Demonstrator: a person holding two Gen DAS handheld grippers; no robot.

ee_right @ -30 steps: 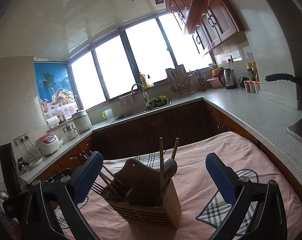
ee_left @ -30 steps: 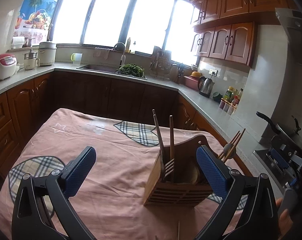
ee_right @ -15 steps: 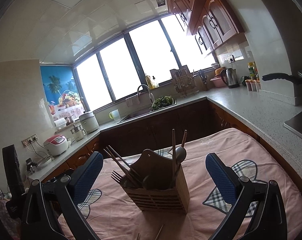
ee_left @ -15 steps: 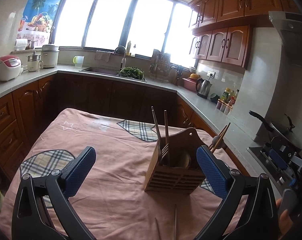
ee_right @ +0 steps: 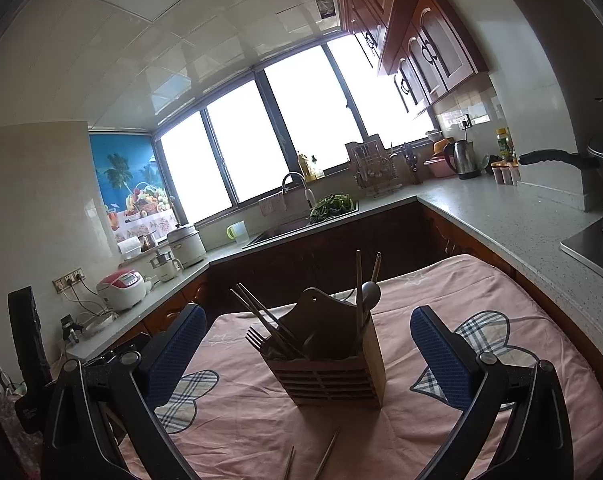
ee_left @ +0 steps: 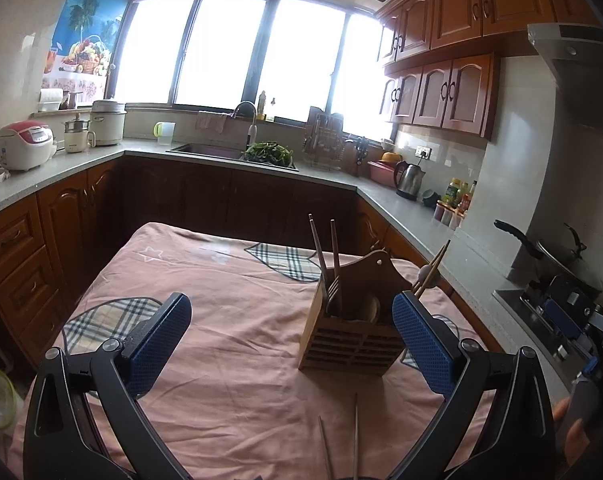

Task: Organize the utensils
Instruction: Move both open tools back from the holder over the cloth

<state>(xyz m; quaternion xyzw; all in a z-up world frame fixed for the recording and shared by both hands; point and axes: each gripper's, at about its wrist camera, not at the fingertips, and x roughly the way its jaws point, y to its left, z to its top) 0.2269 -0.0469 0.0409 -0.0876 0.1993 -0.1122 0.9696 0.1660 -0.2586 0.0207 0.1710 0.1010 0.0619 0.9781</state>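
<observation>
Hovering wide open and empty, both claws: left (ee_left: 291, 344), right (ee_right: 307, 354); holder (ee_right: 329, 364) ahead, chopsticks (ee_left: 355, 432) nearer on counter (ee_left: 241, 320).

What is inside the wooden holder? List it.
The wooden holder holds a fork, chopsticks and a spoon with more chopsticks beside it. Its walls hide their lower ends and the bottom.

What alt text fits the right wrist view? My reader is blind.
An open claw faces a wooden utensil holder of chopsticks, a fork and a spoon on a pink tablecloth. Two loose chopsticks lie in front; kitchen counters and windows lie behind.
</observation>
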